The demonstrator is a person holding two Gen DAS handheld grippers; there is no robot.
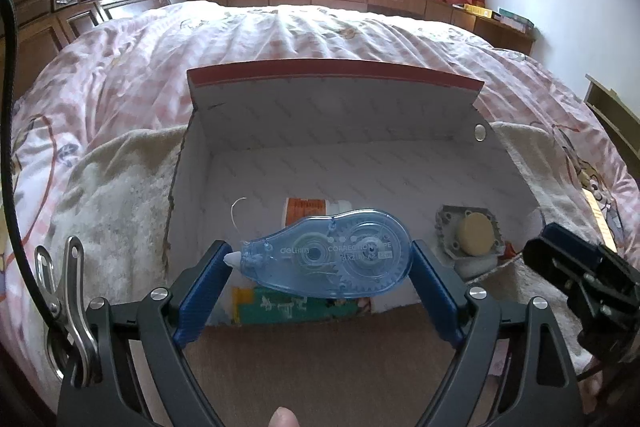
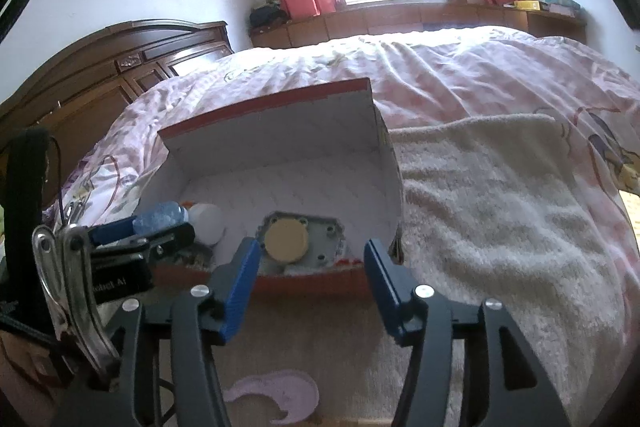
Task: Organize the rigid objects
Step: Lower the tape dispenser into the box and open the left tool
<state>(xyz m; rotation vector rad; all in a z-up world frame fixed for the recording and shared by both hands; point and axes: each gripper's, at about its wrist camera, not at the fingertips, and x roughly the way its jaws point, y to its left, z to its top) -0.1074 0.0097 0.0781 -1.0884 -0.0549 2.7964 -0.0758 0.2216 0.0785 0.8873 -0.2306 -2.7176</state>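
My left gripper (image 1: 320, 253) is shut on a clear blue correction tape dispenser (image 1: 332, 259), gripped end to end and held over an open cardboard box (image 1: 336, 75) with white inner walls and a red rim. On the box floor lie an orange-labelled bottle (image 1: 308, 209), a grey metal part with a yellow disc (image 1: 476, 235) and a green printed card (image 1: 288, 309). In the right wrist view my right gripper (image 2: 314, 267) stands open at the box's near wall (image 2: 312, 281), just in front of the grey metal part (image 2: 288, 239), with nothing between its pads. The left gripper (image 2: 148, 227) shows at the left.
The box rests on a cream fluffy towel (image 2: 500, 207) spread over a pink quilted bed (image 1: 280, 35). A dark wooden headboard (image 2: 120, 67) stands at the left. The right gripper (image 1: 550, 247) reaches the box's right corner. A pink cut-out shape (image 2: 276, 395) lies on the brown surface below.
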